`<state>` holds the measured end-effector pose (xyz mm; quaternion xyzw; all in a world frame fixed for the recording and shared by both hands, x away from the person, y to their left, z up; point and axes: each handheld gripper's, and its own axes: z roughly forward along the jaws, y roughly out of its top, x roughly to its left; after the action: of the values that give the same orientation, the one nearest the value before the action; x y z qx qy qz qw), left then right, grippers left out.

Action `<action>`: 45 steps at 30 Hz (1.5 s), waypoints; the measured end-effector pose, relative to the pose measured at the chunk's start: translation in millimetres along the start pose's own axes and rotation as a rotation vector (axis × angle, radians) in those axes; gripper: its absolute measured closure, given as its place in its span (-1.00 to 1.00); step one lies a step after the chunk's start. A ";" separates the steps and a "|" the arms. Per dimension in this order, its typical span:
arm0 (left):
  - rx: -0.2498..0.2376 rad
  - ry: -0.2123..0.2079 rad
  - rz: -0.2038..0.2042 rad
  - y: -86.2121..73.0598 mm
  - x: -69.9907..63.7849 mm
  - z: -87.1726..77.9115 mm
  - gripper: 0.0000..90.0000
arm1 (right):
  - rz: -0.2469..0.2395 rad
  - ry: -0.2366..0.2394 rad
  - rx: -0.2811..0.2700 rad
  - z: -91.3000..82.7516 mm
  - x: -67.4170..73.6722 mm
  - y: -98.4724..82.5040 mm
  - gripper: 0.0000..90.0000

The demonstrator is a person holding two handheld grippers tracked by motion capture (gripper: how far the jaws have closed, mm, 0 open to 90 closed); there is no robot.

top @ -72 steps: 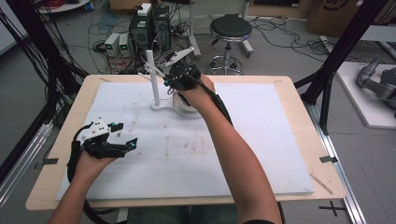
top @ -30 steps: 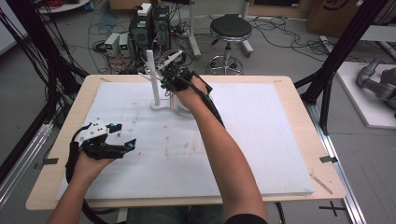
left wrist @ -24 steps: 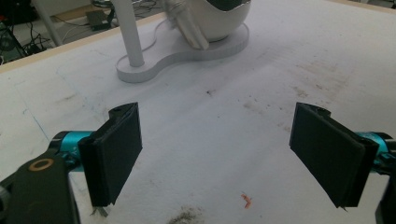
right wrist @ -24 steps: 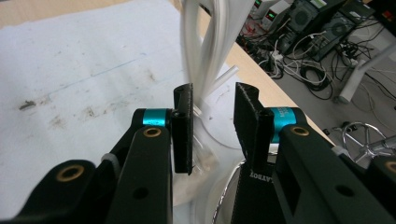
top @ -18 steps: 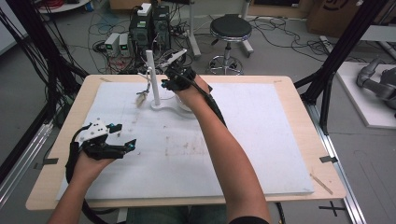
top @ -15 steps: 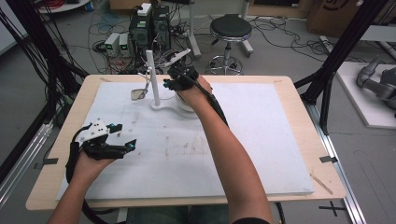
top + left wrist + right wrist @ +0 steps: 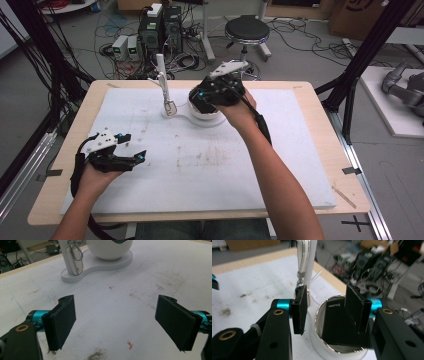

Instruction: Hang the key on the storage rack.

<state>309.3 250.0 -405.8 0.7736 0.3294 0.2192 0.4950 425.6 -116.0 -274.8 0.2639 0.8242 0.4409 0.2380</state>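
Note:
A white stand (image 7: 166,113) with an upright post (image 7: 161,74) stands at the back of the white mat. A small metal spoon (image 7: 169,107) hangs from the post, seen closer as the spoon (image 7: 77,264) beside the post (image 7: 67,257). On the stand's base sits a white bowl (image 7: 206,116) with a shiny metal inside (image 7: 337,340). My right gripper (image 7: 196,99) hovers over the bowl; its jaws have just been opening and stand apart with nothing between them (image 7: 324,307). My left gripper (image 7: 135,146) rests open on the mat at the left, empty (image 7: 117,322).
The white mat (image 7: 210,165) covers most of the wooden table (image 7: 320,125) and carries dark smudges in the middle. Behind the table are computer boxes, cables and a stool (image 7: 246,31). Black frame legs stand at both sides.
The right gripper left the post and moved right over the bowl, its jaws opening. The spoon, swung out left of the post, now hangs down by it. The left hand stayed still.

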 end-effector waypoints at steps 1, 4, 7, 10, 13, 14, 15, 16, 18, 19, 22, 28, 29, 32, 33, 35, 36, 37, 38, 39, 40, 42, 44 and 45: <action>0.001 -0.001 0.001 0.0 0.0 0.0 -0.62 | 0.011 -0.004 0.007 -6.4 -2.0 -4.7 0.19; 0.001 0.000 0.003 0.2 -0.1 0.2 -0.62 | 0.028 -0.016 -0.010 -24.3 -9.7 -19.5 0.18; 0.004 0.016 0.001 -0.2 0.3 0.6 -0.62 | 0.054 -0.027 -0.015 -39.2 -18.8 -32.8 0.07; -0.003 0.023 -0.004 -0.5 1.1 0.9 -0.62 | 0.075 -0.044 -0.037 -51.2 -26.8 -47.0 0.02; -0.004 0.024 -0.007 -0.7 2.1 0.7 -0.62 | 0.102 -0.055 -0.043 -59.3 -33.2 -61.0 -0.02; -0.003 0.025 -0.008 -0.8 2.1 0.6 -0.62 | 0.109 -0.057 -0.046 -61.6 -34.8 -65.7 -0.02; -0.004 0.023 -0.011 -0.9 2.1 0.7 -0.62 | 0.118 -0.058 -0.048 -63.7 -36.0 -70.3 -0.04; -0.004 0.024 -0.011 -0.9 2.2 0.7 -0.62 | 0.125 -0.060 -0.047 -65.5 -36.9 -74.6 -0.06; -0.005 0.025 -0.011 -0.9 2.1 0.7 -0.62 | 0.136 -0.063 -0.054 -69.3 -37.7 -83.3 -0.06; -0.005 0.027 -0.011 -0.9 2.1 0.8 -0.62 | 0.143 -0.062 -0.055 -70.9 -37.8 -87.6 -0.07; -0.004 0.028 -0.009 -0.9 2.1 0.8 -0.62 | 0.166 -0.059 -0.061 -75.4 -37.4 -100.8 -0.11; -0.010 0.027 -0.011 -0.9 2.0 0.9 -0.62 | 0.211 -0.071 -0.066 -83.1 -36.6 -131.3 -0.25; -0.012 0.026 -0.012 -0.9 1.9 1.0 -0.62 | 0.223 -0.075 -0.064 -84.6 -35.9 -136.6 -0.26; -0.010 0.022 -0.014 -1.1 2.3 1.4 -0.62 | 0.246 -0.076 -0.072 -88.1 -32.6 -152.0 -0.28; -0.014 0.020 -0.015 -1.2 2.3 1.6 -0.62 | 0.249 -0.075 -0.074 -88.9 -31.1 -157.0 -0.30; -0.021 0.014 -0.014 -1.3 2.5 1.8 -0.62 | 0.260 -0.072 -0.073 -89.8 -28.5 -166.4 -0.35; -0.022 0.014 -0.015 -1.4 2.5 1.9 -0.62 | 0.269 -0.072 -0.071 -90.1 -27.3 -171.0 -0.38; -0.022 0.013 -0.018 -1.5 2.5 2.0 -0.62 | 0.276 -0.070 -0.074 -89.9 -26.8 -175.5 -0.42; -0.020 0.012 -0.017 -1.6 2.6 2.1 -0.62 | 0.285 -0.075 -0.072 -89.7 -25.9 -179.7 -0.44; -0.020 0.010 -0.017 -1.7 2.6 2.4 -0.62 | 0.289 -0.077 -0.069 -89.3 -25.7 -183.5 -0.46; -0.021 0.010 -0.017 -1.7 2.7 2.7 -0.62 | 0.294 -0.073 -0.062 -88.9 -25.5 -186.4 -0.46; -0.022 0.008 -0.020 -1.5 2.7 3.6 -0.62 | 0.311 -0.068 -0.052 -88.9 -24.5 -191.7 -0.47; -0.022 0.007 -0.018 -1.1 2.9 4.5 -0.62 | 0.312 -0.070 -0.050 -89.7 -23.2 -196.3 -0.49; -0.022 0.006 -0.021 -1.0 2.4 5.1 -0.62 | 0.312 -0.070 -0.047 -90.4 -22.8 -198.3 -0.49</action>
<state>314.0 248.9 -408.8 0.7639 0.3364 0.2201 0.5049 341.5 -278.6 -395.1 0.3982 0.7538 0.4824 0.2014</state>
